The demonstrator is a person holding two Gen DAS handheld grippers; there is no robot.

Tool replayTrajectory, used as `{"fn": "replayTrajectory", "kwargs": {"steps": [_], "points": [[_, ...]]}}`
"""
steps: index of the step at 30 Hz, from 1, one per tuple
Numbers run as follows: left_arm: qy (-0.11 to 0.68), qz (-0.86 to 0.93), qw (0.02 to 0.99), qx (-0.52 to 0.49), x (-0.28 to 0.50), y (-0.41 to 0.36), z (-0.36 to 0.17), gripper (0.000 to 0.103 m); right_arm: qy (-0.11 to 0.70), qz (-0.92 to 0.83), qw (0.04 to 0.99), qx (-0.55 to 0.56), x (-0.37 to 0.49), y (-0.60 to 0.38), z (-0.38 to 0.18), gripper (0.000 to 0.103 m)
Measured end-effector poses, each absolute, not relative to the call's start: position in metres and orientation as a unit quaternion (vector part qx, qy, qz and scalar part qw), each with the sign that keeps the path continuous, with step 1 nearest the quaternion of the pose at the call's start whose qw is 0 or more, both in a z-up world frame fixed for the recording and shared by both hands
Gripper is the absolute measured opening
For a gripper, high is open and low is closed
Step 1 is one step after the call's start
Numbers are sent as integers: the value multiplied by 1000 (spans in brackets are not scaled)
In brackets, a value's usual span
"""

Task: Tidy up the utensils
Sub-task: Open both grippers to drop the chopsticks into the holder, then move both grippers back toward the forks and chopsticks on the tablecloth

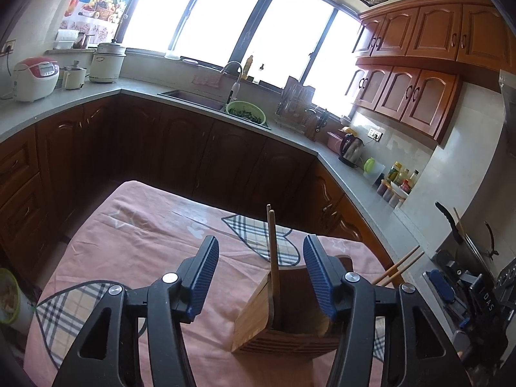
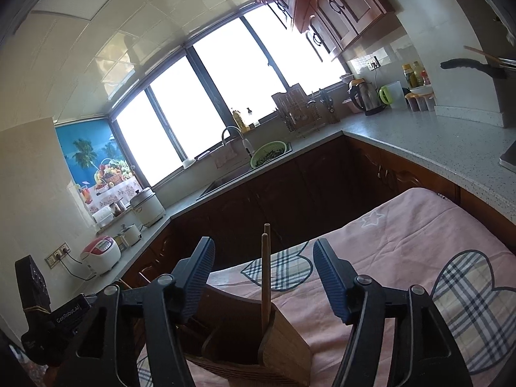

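A wooden utensil holder [image 1: 254, 325] stands on the pink cloth with plaid hearts [image 1: 145, 235]. Two wooden chopsticks [image 1: 272, 245] stand upright in one of its compartments. My left gripper [image 1: 261, 242] hangs over the holder with its jaws open, and the blue pads [image 1: 203, 277] touch nothing. In the right wrist view the same holder [image 2: 283, 345] sits low between the fingers. The chopsticks [image 2: 266, 274] rise through the gap of my right gripper [image 2: 264, 243], which is open with both pads clear of them. Another pair of chopsticks [image 1: 400, 266] pokes out slantwise to the right.
Dark lower cabinets and a grey counter [image 1: 96, 93] wrap around the table. On the counter are a sink with a green colander [image 1: 246, 113], a rice cooker [image 1: 34, 79], a kettle [image 1: 351, 148] and bottles [image 1: 400, 177]. A green-rimmed bowl [image 1: 8, 296] sits at the table's left edge.
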State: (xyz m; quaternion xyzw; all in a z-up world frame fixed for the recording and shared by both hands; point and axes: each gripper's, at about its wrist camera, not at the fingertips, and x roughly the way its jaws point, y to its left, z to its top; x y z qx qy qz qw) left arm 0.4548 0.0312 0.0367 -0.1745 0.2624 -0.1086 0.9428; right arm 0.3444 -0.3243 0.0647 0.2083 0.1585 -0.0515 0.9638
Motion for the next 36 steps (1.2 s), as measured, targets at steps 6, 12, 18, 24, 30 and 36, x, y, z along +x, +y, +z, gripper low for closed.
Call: {"fn": "replayTrajectory", "kwargs": {"steps": [6,12,18,24,30,36], "points": [[275,-106,942,-159,410,41,32,83,156,-42,964,210,307,-327,69,91],[304,-101,935,-150,364,49,23,83,180,-42,962,200,265,-324,60,92],[334,-101,927,-136,326,52,16,83,206,-45,956,203,224,-326,44,92],[358,-99,918,-140,296,60,10,83,224,-58,950,209,188,-327,27,92],[381,-96,908,-147,277,62,-3,83,252,-67,943,207,168,-325,9,92],[394,-99,902,-146,268,52,-9,83,273,-69,939,200,154,-318,-7,92]]}}
